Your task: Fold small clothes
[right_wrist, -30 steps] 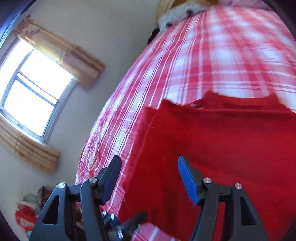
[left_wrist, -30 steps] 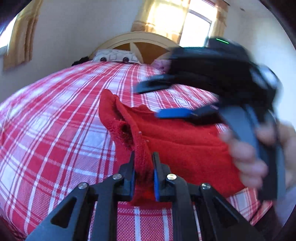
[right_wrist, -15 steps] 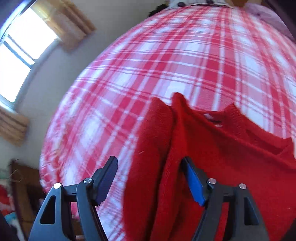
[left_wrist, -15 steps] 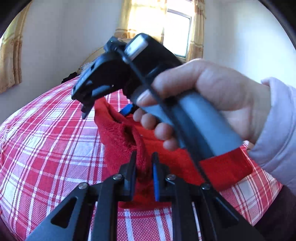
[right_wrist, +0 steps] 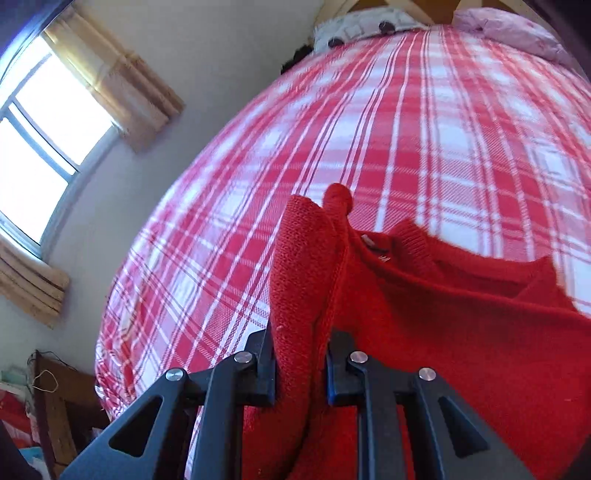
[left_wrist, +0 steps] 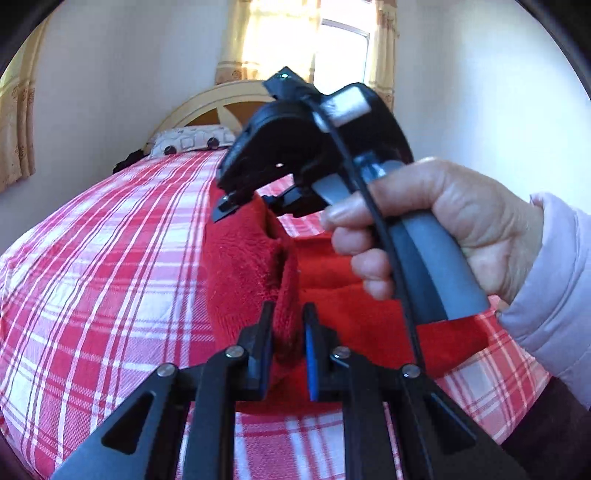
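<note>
A red knitted sweater [left_wrist: 243, 266] lies on the red-and-white plaid bed cover [left_wrist: 92, 277], with its left side lifted into a fold. My left gripper [left_wrist: 288, 310] is shut on the near end of that fold. A hand [left_wrist: 443, 229] in a pale pink sleeve holds the right gripper over the fold's far end. In the right wrist view the right gripper [right_wrist: 301, 332] has its jaws closing, and a thick fold of the sweater [right_wrist: 461, 332] sits pinched between its pads. The neckline [right_wrist: 417, 243] shows just beyond.
The plaid cover [right_wrist: 406, 129] stretches away to a patterned pillow [left_wrist: 184, 138] and an arched wooden headboard [left_wrist: 207, 107]. A pink pillow [right_wrist: 509, 29] lies at the far right. Curtained windows [left_wrist: 343, 51] [right_wrist: 37, 140] are on the walls. Wooden furniture [right_wrist: 66, 398] stands beside the bed.
The right gripper swung in over the sweater's lifted edge and went from wide open to closed on the fold. The left gripper kept its hold and shifted a little.
</note>
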A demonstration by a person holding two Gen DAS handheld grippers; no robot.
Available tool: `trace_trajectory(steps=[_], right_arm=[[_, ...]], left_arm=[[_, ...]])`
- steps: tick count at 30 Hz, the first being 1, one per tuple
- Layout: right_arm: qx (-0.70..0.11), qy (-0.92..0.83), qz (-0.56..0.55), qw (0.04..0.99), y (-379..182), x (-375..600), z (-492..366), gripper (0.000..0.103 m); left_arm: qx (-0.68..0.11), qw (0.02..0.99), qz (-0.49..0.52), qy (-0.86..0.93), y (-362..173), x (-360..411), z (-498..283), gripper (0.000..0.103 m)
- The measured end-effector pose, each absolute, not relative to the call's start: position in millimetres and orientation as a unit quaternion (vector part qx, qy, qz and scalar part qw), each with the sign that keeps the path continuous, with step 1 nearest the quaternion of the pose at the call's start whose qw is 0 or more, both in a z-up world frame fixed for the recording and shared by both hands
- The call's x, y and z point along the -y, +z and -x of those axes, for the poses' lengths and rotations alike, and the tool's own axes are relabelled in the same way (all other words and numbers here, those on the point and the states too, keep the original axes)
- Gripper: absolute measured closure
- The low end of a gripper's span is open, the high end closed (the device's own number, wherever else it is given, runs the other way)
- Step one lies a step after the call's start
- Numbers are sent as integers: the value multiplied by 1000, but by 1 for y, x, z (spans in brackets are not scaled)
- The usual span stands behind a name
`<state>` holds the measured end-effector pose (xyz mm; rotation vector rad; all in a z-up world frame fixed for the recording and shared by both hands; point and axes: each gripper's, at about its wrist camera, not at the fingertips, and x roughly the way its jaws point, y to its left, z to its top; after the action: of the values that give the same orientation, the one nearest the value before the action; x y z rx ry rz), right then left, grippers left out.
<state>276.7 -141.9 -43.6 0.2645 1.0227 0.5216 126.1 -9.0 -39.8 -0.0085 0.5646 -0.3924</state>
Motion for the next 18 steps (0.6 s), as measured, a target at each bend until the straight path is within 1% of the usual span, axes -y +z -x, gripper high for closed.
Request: trace_trajectory(steps=[5,10,13,18], right_arm=[[-458,237,-149,843,-28,200,-231,84],[-448,206,-146,858,-6,262,-228,84],[-454,186,-157,857,-11,305,-230,84],[-469,166,-177,849,-44,356,-234,84]], left_arm=[[-255,939,-12,-231,-22,42,-117,88],[-240,927,-38,-287,-10,97,-106,88],[-242,917,-56,-311,-15,130,-103,88],[-258,900,-94,-339,-36,181,-98,88]])
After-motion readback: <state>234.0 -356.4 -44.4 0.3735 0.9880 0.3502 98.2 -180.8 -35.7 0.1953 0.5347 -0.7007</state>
